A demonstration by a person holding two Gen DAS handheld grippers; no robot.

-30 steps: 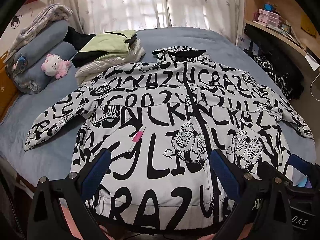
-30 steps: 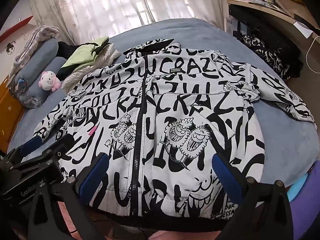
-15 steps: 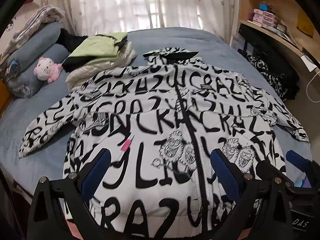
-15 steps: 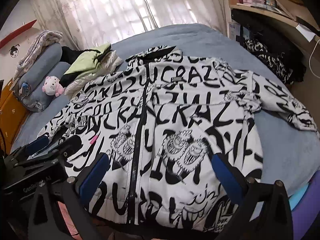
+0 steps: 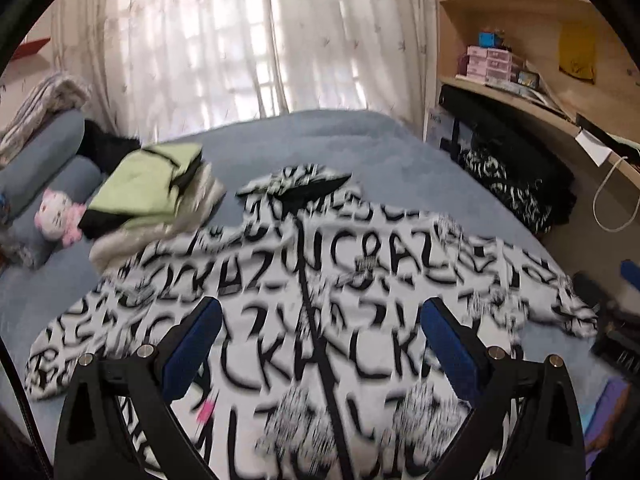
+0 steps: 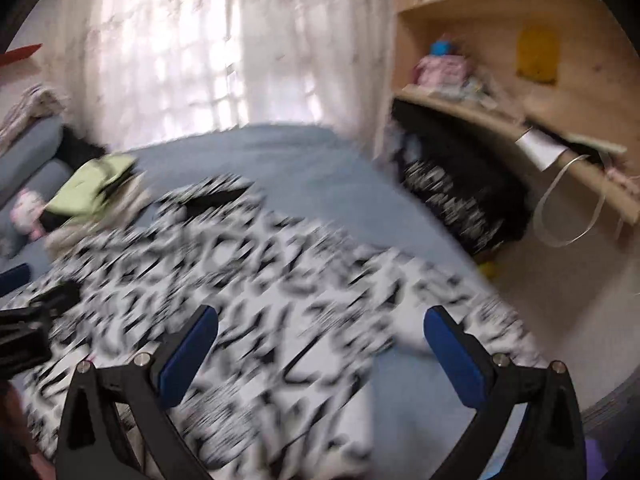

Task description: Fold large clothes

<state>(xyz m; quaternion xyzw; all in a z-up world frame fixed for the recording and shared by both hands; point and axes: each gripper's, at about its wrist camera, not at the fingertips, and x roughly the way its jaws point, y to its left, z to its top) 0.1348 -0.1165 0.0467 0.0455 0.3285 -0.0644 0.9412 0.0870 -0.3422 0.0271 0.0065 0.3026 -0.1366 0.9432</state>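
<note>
The bed (image 5: pixel 360 136) is largely covered by the printed jacket (image 5: pixel 360 264), spread flat, zipped, sleeves out. No fold is observed; all folding is judged outstanding. Left gripper (image 5: pixel 320 344) and right gripper (image 6: pixel 320 352) are held above it, jaws spread, empty.

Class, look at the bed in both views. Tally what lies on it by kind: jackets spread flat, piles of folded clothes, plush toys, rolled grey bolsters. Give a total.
Spread black-and-white jacket: 1
Pile of folded clothes: 1
Pink plush toy: 1
Rolled grey bolsters: 2
Total: 5
</note>
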